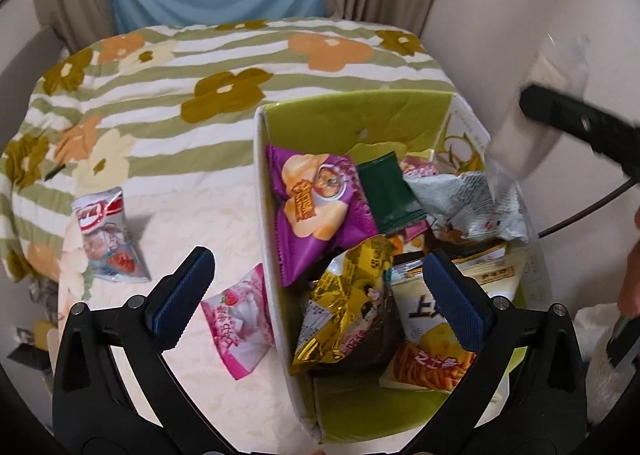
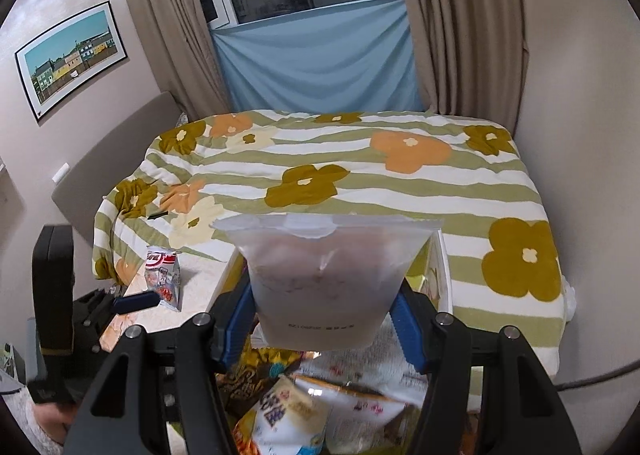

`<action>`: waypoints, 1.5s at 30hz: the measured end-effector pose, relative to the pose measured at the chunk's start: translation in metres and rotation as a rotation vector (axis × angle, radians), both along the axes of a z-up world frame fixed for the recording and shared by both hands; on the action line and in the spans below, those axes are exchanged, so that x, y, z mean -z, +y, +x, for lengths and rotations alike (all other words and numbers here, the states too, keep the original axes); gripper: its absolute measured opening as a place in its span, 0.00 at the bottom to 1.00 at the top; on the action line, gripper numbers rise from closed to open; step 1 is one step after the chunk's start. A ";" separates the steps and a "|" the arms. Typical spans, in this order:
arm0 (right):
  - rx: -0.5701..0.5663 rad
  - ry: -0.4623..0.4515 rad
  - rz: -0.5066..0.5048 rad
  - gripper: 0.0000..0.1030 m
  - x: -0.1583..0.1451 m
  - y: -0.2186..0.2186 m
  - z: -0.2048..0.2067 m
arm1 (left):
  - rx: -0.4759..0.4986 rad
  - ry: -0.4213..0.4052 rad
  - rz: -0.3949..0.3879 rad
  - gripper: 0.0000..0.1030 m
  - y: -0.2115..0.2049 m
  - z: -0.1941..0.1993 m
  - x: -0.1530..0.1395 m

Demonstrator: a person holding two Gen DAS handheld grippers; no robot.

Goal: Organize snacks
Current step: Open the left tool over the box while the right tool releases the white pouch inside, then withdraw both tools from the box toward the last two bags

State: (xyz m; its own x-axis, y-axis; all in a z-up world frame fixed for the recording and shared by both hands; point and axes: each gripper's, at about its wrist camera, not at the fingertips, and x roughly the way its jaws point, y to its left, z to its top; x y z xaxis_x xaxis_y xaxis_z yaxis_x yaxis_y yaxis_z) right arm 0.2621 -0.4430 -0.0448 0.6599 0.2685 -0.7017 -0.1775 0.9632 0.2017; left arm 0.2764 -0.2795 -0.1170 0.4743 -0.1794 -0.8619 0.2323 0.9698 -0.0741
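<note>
The right gripper (image 2: 326,319) is clenched on a frosted translucent plastic pouch (image 2: 326,279), its blue-padded fingers (image 2: 404,325) pressing the pouch from both sides. The pouch hangs upright above a green-lined cardboard box (image 1: 360,115) — seen from the left wrist camera as a blurred pale shape (image 1: 532,135) over the box's far right corner.

The left gripper (image 1: 318,291) is released, jaws spread wide and holding nothing; one finger sits over the bed surface, the other over the box interior, with the box's white left wall between them.

Inside the box lie several snack packs: a purple chip bag (image 1: 316,207), a dark green flat packet (image 1: 390,191), a crinkled pale grey-blue bag (image 1: 468,207), a gold foil bag (image 1: 348,303) and a white-and-orange snack pack (image 1: 428,343).

Two packs lie outside on the pale floral sheet (image 1: 192,223) — a pink strawberry-print packet (image 1: 240,323) just beside the box's left wall, and a silver-and-red packet (image 1: 108,235) well apart to the left. A striped green-and-white quilt with orange and brown flowers (image 2: 360,175) covers the bed behind.
</note>
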 end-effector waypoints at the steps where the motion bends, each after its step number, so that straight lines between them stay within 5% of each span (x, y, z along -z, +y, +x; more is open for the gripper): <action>1: -0.004 0.004 0.000 0.56 0.001 0.000 0.005 | -0.003 0.003 0.001 1.00 0.000 0.000 0.001; 12: -0.009 0.172 0.052 0.58 0.042 -0.003 0.042 | -0.022 0.002 0.004 1.00 0.001 -0.003 0.001; 16: 0.039 0.132 0.071 0.96 0.046 -0.007 0.033 | -0.013 0.008 0.013 1.00 -0.001 -0.005 0.003; 31: 0.070 0.092 0.019 0.96 0.040 -0.004 0.010 | 0.014 -0.009 0.008 1.00 0.007 -0.020 -0.004; 45: 0.134 0.013 -0.101 0.96 0.003 0.029 -0.025 | 0.026 -0.096 0.016 1.00 0.050 -0.045 -0.047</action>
